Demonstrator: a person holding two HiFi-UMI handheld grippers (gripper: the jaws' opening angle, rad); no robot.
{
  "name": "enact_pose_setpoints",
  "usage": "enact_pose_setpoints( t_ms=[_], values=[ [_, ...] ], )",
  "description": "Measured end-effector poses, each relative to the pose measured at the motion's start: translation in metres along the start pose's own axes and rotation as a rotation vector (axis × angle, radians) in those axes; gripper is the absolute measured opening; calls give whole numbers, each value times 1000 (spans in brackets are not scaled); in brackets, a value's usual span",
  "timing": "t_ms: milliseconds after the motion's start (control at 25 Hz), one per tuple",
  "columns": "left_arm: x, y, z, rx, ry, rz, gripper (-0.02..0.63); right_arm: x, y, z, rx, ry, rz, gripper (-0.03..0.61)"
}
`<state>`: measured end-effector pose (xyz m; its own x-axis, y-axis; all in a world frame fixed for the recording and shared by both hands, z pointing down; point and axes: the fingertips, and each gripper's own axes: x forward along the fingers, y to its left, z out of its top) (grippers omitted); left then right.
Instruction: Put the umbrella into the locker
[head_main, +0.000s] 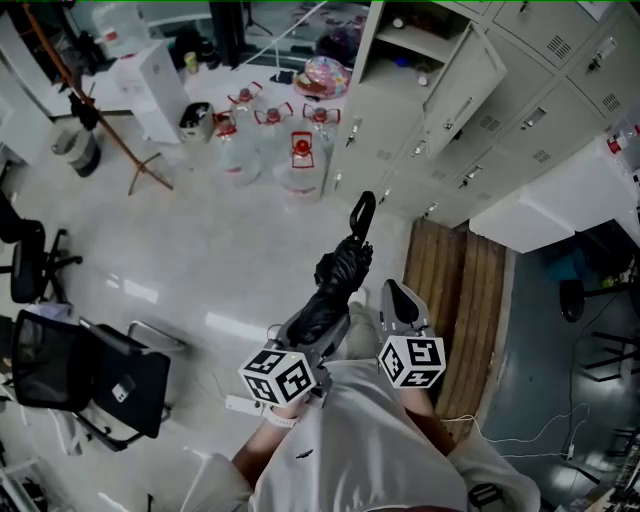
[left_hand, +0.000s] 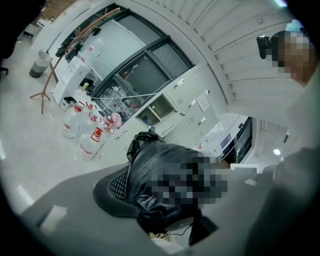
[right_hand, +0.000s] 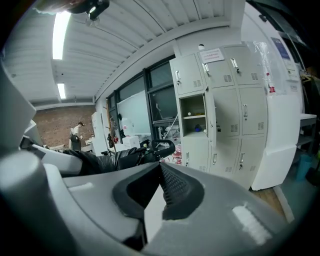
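Pale floor fills most of the room. Grey lockers stand along the far side, and one open locker has its door swung out. Big water jugs with red caps sit on the floor next to the lockers. Black chairs stand off to the left. Brown wooden boards lie in front of the lockers.

The left gripper pinches the umbrella between its jaws. The umbrella is black and folded up. It is in the air over the floor, well apart from the lockers, and its handle points at them. The right gripper is just beside it. Its jaws are pressed together with nothing in them.
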<state>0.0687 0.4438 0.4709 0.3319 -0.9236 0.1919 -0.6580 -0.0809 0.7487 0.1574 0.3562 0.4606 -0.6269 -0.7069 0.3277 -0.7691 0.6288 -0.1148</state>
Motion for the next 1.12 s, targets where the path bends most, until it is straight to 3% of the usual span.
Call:
enact_pose_setpoints(
  t_ms=[520,800,1120],
  values=[
    [16,15,20,-30,-3,39,314,35,-7,2,21,16,64,3],
    [60,26,42,-12,20,62,314,76,-46,20,58,0,44,2],
    [143,29,91,7,32,56,314,138,-92,70,37,-26,60,3]
  ],
)
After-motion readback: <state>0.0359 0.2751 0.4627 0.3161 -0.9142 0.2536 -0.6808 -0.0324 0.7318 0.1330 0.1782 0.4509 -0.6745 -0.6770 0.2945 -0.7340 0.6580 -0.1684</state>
